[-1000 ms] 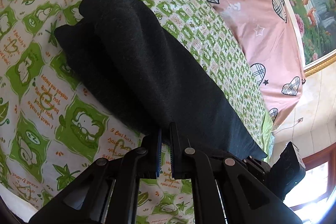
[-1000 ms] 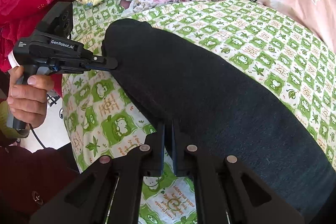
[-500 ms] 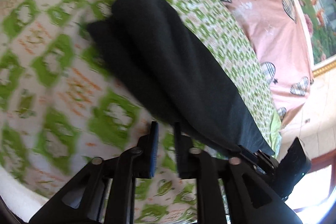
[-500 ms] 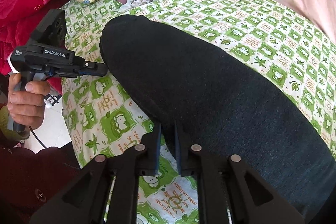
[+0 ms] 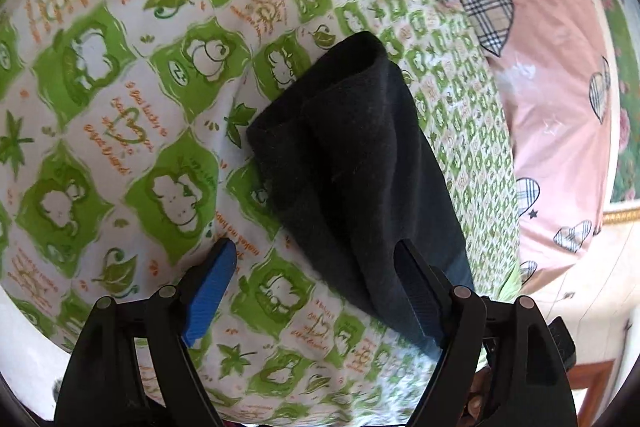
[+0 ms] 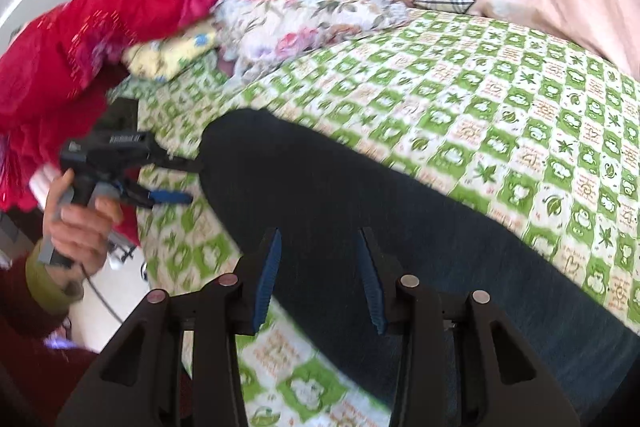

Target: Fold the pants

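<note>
Your right gripper [image 6: 318, 275] blocks the near end of the pants [image 6: 360, 211], jaws opening over the cloth, pinching nothing. The pants run lengthwise away from your left gripper [image 5: 316, 283], whose jaws spread wide, gripping nothing. Bare green sheet [image 5: 120, 131] lies open to its left.

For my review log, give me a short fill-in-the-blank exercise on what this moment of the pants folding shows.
1. The black pants lie on a ____-and-white patterned bedsheet.
2. The pink duvet bears plaid ____ patches.
3. The jaws of the left hand-held gripper are ____.
4. The heaped blanket beyond the floral pillow is ____.

Missing words: green; heart; opening; red
</note>
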{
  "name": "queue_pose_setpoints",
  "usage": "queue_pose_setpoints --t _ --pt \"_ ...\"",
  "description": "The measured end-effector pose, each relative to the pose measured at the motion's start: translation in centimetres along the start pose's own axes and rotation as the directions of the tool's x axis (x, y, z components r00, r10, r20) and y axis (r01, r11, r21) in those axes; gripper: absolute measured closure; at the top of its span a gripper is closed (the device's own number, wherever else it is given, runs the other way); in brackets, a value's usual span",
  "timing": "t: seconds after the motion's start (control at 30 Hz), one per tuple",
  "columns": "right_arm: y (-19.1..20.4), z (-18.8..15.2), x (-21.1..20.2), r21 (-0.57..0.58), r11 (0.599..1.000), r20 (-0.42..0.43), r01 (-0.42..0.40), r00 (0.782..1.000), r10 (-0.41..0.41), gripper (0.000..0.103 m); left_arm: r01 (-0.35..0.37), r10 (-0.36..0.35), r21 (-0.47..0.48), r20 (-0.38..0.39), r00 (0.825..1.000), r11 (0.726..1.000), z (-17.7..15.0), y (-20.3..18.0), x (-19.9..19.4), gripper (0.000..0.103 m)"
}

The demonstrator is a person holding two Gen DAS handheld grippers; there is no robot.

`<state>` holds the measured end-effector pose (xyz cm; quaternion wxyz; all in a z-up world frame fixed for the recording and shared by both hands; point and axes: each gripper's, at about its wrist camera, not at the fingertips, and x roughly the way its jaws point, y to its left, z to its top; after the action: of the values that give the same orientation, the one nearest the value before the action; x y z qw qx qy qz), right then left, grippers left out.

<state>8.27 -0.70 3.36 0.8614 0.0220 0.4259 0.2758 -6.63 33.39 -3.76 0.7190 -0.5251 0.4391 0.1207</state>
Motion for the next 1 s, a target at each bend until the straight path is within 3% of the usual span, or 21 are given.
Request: queue_pose_setpoints --t 0.33,0.5,0.73,0.83,0.9,1.0 --pt "-4.8 5.3 2.7 0.162 0.987 0.007 0.004 1.000 -0.005 0.062 -0.052 0.053 -0.054 0.004 0.999 0.997 2.8 -1.3 0.9 0.021" --pt "-7.2 7.2 6.3 0.179 0.983 -0.091 0.039 0.996 -0.023 0.062 -0.075 0.076 -0.056 0.015 0.997 0.996 3.2 -1.7 1.8 0.022" --pt "-6.7 7.0 11.3 0.021 0.999 -0.289 0.038 0.957 -0.031 0.062 -0.132 0.132 0.004 0.051 0.990 0.991 3.2 -2.7 2.4 0.027" --pt "-5.8 6.3 12.5 -0.050 0.998 -0.342 0.029 0.939 -0.045 0.062 -0.160 0.156 0.042 0.078 0.985 0.986 3.0 -3.2 2.5 0.042" --pt "-5.4 6.2 12.7 -0.081 0.996 -0.356 0.019 0.933 -0.047 0.062 -0.165 0.157 0.074 0.099 0.983 0.984 2.9 -3.1 2.3 0.059" --pt "-5.4 5.8 12.6 -0.093 0.996 -0.385 -0.018 0.923 -0.020 0.062 -0.121 0.109 0.107 0.109 0.988 0.987 2.7 -2.7 2.1 0.074"
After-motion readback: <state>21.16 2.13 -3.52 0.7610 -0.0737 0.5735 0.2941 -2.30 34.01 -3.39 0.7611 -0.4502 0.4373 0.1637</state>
